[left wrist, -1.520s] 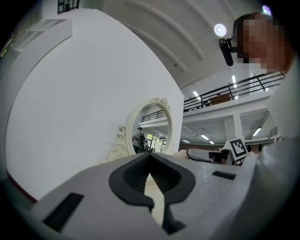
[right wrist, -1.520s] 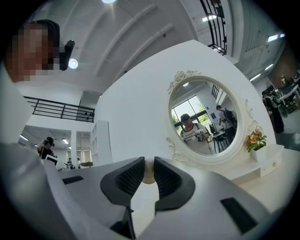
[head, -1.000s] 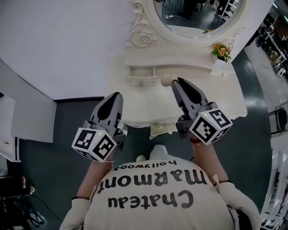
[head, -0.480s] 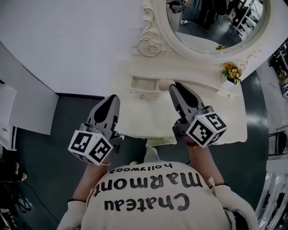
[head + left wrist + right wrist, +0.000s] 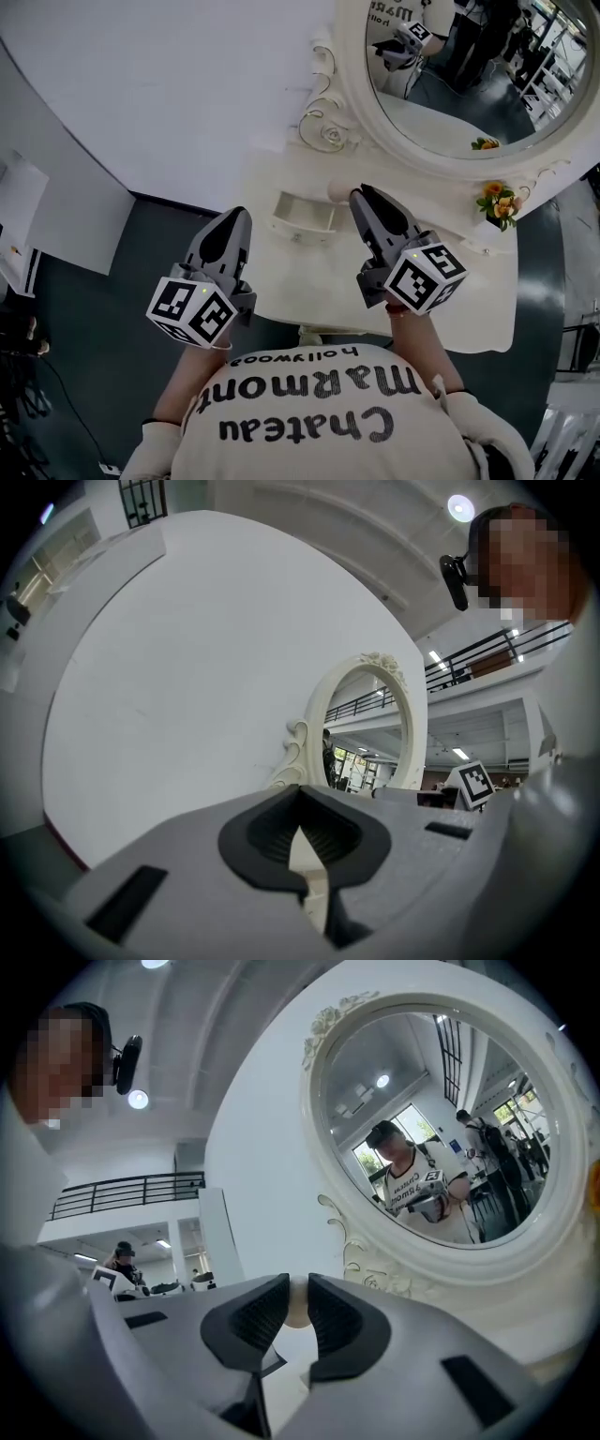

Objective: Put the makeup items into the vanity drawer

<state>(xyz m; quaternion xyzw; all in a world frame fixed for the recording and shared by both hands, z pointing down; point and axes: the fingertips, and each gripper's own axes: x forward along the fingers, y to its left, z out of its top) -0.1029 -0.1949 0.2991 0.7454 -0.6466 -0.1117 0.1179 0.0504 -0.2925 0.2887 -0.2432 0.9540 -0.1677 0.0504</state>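
Right claw [image 5: 297,1293] pinches a small cream ball [image 5: 298,1306]; left claw [image 5: 302,841] is clenched empty.

Bright, even overhead light from ceiling lamps [image 5: 460,507]; soft shadows. Gripper views show strong fisheye distortion, dark corners, blurred near foreground.

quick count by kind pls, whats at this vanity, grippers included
grippers: 2, left gripper and right gripper
vanity table: 1
mirror: 1
drawer: 1, open
flower pot: 1
round cream makeup item: 1, in the right gripper
total: 7
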